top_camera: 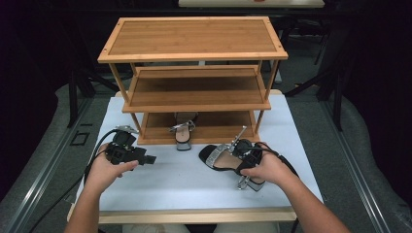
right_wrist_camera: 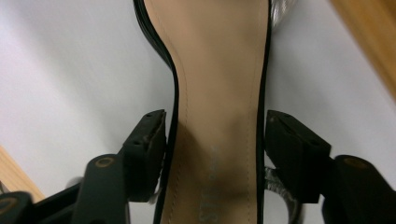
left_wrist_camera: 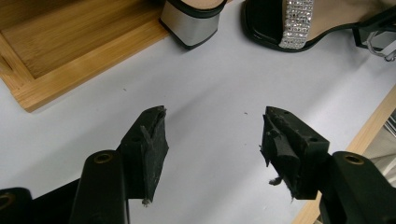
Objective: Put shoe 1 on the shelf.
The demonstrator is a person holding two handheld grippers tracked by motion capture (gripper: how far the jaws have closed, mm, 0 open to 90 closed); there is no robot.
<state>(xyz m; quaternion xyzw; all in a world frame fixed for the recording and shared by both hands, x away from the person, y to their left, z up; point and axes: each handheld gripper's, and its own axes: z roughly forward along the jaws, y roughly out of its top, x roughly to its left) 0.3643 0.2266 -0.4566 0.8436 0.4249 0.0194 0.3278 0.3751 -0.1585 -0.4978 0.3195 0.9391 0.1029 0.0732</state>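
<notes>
Black strappy sandal (right_wrist_camera: 217,116) sits right between my right gripper (right_wrist_camera: 215,140) jaws, which straddle its sole, spread and not yet pinching. My left gripper (left_wrist_camera: 212,140) hangs wide open over bare white tabletop (left_wrist_camera: 210,93), the second sandal (left_wrist_camera: 191,21) ahead by the wooden rack (left_wrist_camera: 56,60).

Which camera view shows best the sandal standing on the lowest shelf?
The high view: the shelf sandal appears whole there, heel facing the person. The left gripper view catches only its silver heel. The right gripper view looks at the other sandal.
</notes>
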